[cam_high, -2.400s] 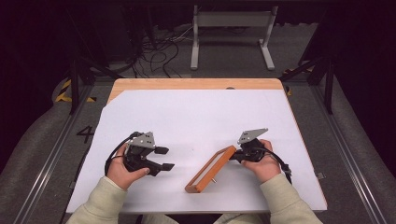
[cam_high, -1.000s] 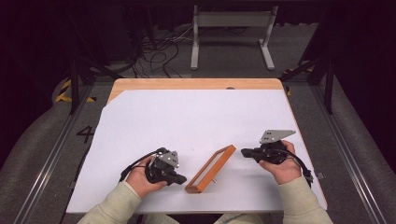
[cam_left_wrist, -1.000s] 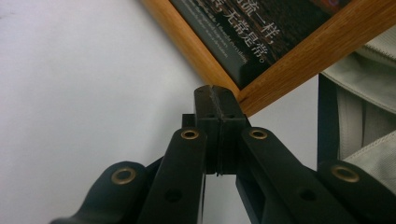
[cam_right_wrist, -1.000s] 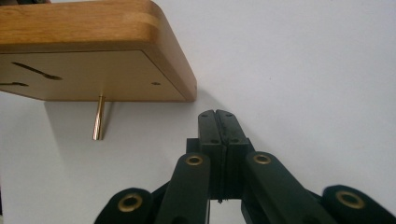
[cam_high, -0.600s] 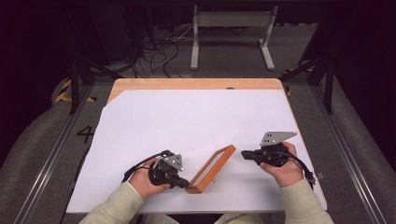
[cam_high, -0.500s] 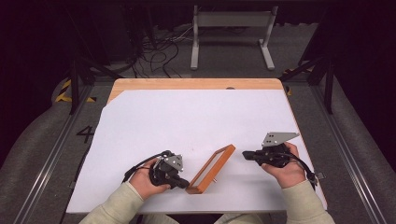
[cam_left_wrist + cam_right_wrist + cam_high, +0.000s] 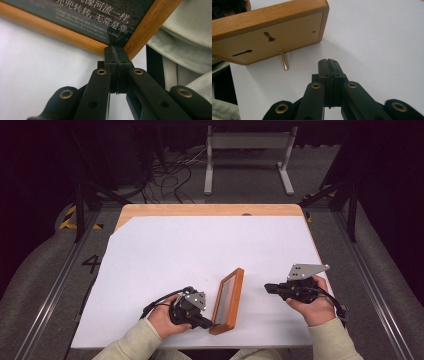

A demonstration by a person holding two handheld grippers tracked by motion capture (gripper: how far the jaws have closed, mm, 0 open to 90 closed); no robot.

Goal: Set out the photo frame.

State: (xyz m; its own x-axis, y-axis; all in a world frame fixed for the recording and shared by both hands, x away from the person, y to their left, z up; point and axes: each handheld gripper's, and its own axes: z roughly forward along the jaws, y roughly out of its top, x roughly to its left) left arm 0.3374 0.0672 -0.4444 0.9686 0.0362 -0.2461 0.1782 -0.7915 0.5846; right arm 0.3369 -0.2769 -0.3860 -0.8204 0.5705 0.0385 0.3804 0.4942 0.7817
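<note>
High view shows the wooden picture frame [image 7: 227,300] standing tilted on its long edge in the lower centre of the frame, on the white sheet covering the desk [image 7: 200,210]. Left gripper [image 7: 202,321] has its fingers closed together, tips pressed against the near corner of the frame; nothing is clamped between them. In the left gripper view the printed face with white lettering [image 7: 100,17] is visible above those tips. Right gripper [image 7: 270,288] rests apart from the frame, to its right, fingers likewise closed and empty. The right gripper view shows the frame's back panel [image 7: 274,40] with keyhole slots and a thin support peg [image 7: 284,60] reaching down to the sheet.

Assessment: the frame appears propped up, with the left gripper steadying or nudging it; final positioning seems outstanding.

Clearance: the frame's near end sits close to the lower edge of the desk. Ample open sheet lies toward the upper part of the frame.
</note>
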